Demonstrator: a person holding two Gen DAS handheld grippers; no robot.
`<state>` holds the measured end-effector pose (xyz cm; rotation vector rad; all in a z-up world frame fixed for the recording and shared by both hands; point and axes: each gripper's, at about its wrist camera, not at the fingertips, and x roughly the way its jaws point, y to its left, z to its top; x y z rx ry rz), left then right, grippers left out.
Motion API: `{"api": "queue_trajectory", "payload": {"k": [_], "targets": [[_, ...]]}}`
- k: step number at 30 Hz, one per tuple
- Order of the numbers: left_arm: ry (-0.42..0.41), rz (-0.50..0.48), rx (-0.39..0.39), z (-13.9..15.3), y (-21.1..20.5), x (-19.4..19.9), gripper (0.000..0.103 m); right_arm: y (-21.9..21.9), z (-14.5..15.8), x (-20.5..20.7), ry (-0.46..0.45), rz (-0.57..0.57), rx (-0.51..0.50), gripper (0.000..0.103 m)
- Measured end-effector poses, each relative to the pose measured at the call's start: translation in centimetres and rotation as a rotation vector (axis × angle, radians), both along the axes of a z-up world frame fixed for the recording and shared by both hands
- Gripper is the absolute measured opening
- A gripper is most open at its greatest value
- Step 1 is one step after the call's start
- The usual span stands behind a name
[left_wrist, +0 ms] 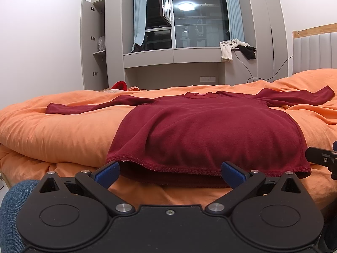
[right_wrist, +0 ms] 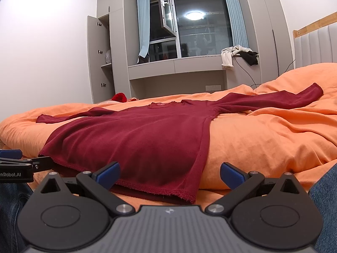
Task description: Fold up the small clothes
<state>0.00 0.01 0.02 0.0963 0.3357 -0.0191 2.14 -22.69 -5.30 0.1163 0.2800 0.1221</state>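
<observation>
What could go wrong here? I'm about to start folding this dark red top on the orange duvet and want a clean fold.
1. The hem gapes into two layers; the open left tongs may pinch only the top one.
2. The orange duvet is soft and rumpled, so a low grab by the open right tongs could catch bedding too.
3. The sleeves lie spread wide and may drag or bunch when the dark red top is lifted.

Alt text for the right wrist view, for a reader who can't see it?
A dark red top lies flat, sleeves spread, on an orange duvet. The open right gripper sits at its hem, the left gripper at far left.
</observation>
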Motion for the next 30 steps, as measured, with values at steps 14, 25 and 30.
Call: {"api": "queue_trajectory", "payload": {"k": [14, 25, 30], "targets": [[0.002, 0.0, -0.002, 0.0, 0.01, 0.01, 0.102, -0.02, -0.07, 0.01, 0.003, 0.0, -0.001, 0.103], [0.003, 0.0, -0.003, 0.01, 0.01, 0.01, 0.102, -0.06, -0.11, -0.01, 0.007, 0.0, -0.002, 0.103], [0.004, 0.0, -0.003, 0.0, 0.01, 0.02, 0.102, 0.0, -0.07, 0.07, 0.009, -0.001, -0.002, 0.103]]}}
